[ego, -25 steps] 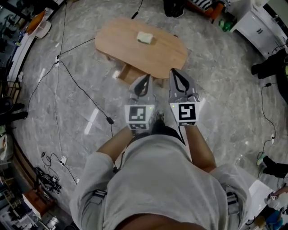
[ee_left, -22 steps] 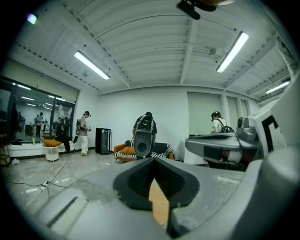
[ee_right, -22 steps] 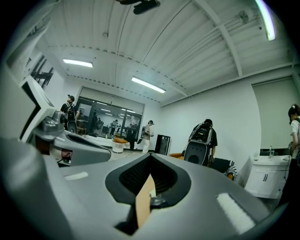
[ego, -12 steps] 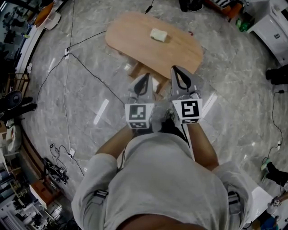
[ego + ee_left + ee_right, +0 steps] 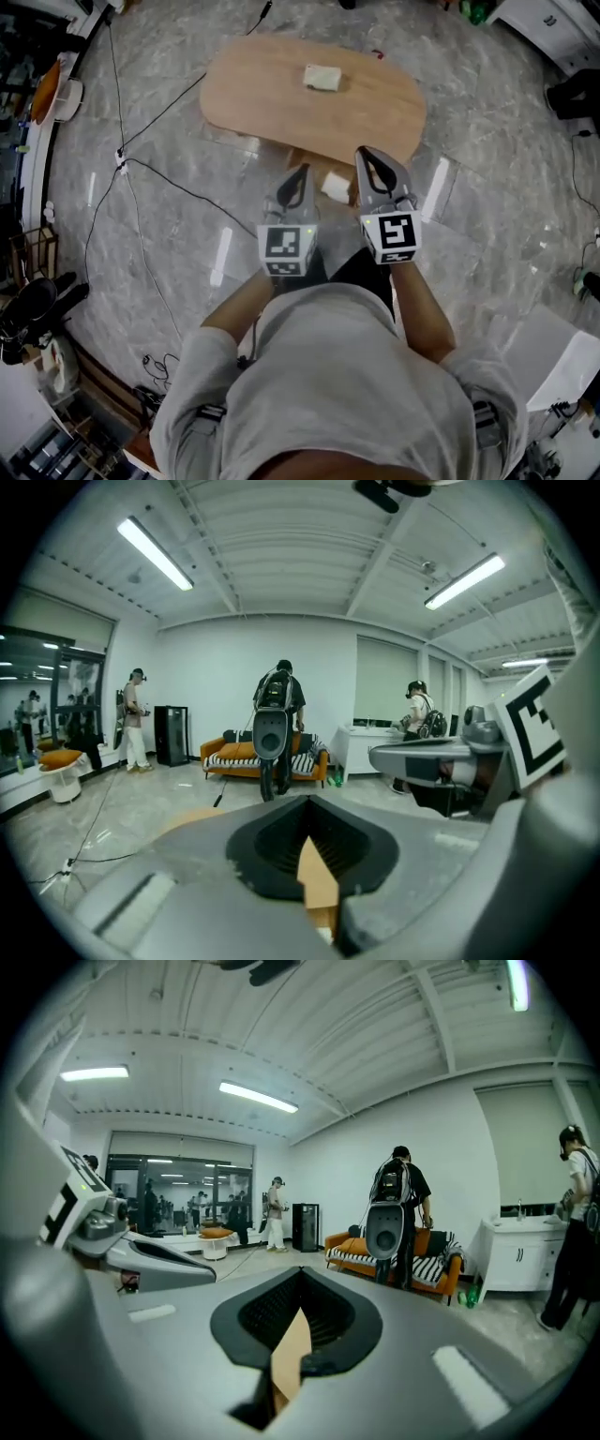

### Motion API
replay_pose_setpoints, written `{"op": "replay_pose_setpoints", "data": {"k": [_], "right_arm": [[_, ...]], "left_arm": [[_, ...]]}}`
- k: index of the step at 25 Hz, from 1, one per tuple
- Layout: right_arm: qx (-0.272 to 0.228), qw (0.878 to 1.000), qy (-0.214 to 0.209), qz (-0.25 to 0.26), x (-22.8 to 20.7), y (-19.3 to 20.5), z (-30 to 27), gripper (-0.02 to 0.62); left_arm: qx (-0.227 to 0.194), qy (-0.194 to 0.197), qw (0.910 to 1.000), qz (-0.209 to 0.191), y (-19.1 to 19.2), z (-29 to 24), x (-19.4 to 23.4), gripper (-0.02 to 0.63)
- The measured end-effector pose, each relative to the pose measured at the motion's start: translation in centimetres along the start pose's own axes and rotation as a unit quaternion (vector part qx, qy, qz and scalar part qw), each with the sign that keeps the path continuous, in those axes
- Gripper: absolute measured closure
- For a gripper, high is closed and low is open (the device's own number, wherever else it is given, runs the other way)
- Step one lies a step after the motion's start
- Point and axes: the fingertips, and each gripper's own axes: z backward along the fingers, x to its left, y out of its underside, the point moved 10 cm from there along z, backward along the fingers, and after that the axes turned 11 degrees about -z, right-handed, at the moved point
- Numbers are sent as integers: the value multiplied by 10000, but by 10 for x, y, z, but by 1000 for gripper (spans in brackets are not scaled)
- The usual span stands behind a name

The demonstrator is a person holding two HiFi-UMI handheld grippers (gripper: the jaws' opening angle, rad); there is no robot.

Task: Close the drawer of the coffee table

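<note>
The oval wooden coffee table (image 5: 281, 103) stands on the marble floor, with a small pale block (image 5: 322, 78) on its top. Its drawer (image 5: 311, 165) juts out from under the near edge, and a white item (image 5: 336, 186) lies in it. My left gripper (image 5: 300, 172) is shut and empty, just left of the drawer. My right gripper (image 5: 367, 153) is shut and empty at the drawer's right, over the table's near rim. In the left gripper view the shut left gripper (image 5: 309, 803) shows only a sliver of wood past it. The right gripper (image 5: 300, 1274) in its own view is the same.
Black cables (image 5: 155, 173) run across the floor left of the table. A dark object (image 5: 572, 94) lies at the far right. The gripper views show an orange sofa (image 5: 234, 754), a white cabinet (image 5: 516, 1252) and several people standing across the room.
Both grippers have moved forward and lower, up to the table's near edge. The open drawer with its white item now shows between them. Both stay shut.
</note>
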Motion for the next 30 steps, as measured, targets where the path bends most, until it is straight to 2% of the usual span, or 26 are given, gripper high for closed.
{"op": "replay_pose_setpoints", "data": {"k": [5, 11, 16, 22, 26, 30], "right_arm": [[331, 9982, 495, -47, 30, 30, -38, 588], [647, 9941, 855, -159, 30, 84, -43, 588], [1363, 9870, 770, -356, 27, 155, -50, 588], [1699, 9797, 733, -769, 16, 225, -61, 588], [1984, 9720, 758, -1004, 16, 263, -62, 588], [2316, 9634, 808, -1080, -1, 313, -66, 588]], "left_arm": [[294, 656, 9971, -243, 28, -13, 58, 586], [553, 1353, 9880, -507, 85, -39, 64, 586], [698, 1805, 9766, -936, 144, -64, 56, 586], [1179, 2142, 9645, -1002, 211, -91, 49, 586], [1412, 2328, 9546, -1208, 245, -104, 51, 586], [1397, 2839, 9369, -1487, 282, -132, 49, 586]]}}
